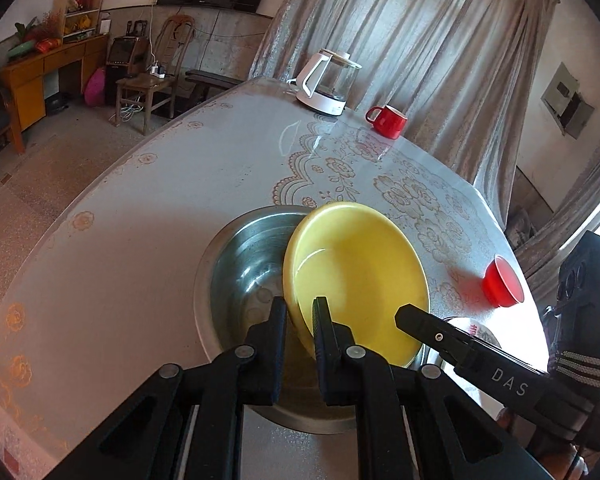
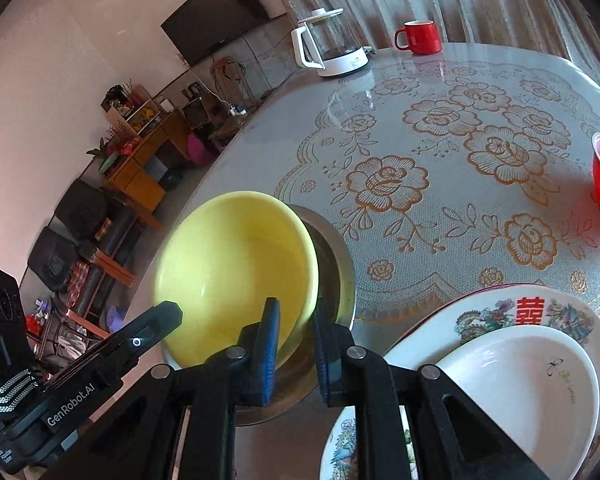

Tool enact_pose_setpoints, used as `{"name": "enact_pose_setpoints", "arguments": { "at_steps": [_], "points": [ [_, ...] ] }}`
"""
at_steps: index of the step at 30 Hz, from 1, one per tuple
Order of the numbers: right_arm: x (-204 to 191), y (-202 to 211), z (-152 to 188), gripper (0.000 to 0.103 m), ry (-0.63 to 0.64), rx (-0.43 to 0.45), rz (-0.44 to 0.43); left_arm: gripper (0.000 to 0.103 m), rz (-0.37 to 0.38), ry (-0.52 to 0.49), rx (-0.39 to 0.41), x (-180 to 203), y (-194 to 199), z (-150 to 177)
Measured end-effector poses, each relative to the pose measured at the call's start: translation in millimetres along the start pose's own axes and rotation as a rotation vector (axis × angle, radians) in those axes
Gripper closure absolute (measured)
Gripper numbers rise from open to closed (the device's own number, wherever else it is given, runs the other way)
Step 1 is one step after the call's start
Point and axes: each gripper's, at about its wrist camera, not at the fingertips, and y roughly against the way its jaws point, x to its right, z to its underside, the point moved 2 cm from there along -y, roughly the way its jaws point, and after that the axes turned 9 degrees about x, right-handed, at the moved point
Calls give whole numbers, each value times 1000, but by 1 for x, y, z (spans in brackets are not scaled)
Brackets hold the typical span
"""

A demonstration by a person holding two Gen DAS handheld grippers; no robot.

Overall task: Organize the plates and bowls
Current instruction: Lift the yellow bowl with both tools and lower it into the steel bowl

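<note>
Yellow bowl (image 1: 356, 276): tilted, inside steel bowl (image 1: 240, 276) on desk (image 1: 160, 208). Left tongs (image 1: 302, 312) and right tongs (image 2: 296, 314) each clamp its near rim, from opposite sides.

You see a yellow bowl (image 1: 356, 276), glossy and empty, tilted on edge inside a larger steel bowl (image 1: 244, 272) that sits upright on the table. To your right, a white bowl (image 2: 520, 392) rests in a stack of decorated plates (image 2: 540, 312) bearing red characters. A small red bowl (image 1: 502, 286) stands apart farther right.
</note>
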Motion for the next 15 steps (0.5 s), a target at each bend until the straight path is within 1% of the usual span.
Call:
{"name": "enact_pose_setpoints", "arguments": {
  "at_steps": [2,4,6,7,11,13,14,15],
  "points": [
    [-2,-6,3,88,3,-12,6,89,-25,1,-1,-6,-3,3],
    [-5,-11,4,85,11,-26,4,89,-48,5,-4,-12,-7,6],
    [-8,-16,6,85,23,-34,11,86,-57,4,-5,-16,-9,10],
    [-9,-17,7,86,33,-32,17,86,-57,5,3,-17,-9,10],
    [-13,-17,8,84,63,-25,37,84,-66,-6,37,-17,0,11],
    [-14,-16,8,82,69,-17,44,81,-73,-14,58,-16,5,10],
    [-14,-13,8,76,73,-7,52,81,-77,-19,68,-14,7,8],
    [-14,-11,8,75,77,3,60,81,-79,-26,76,-13,9,8]
  ]
}}
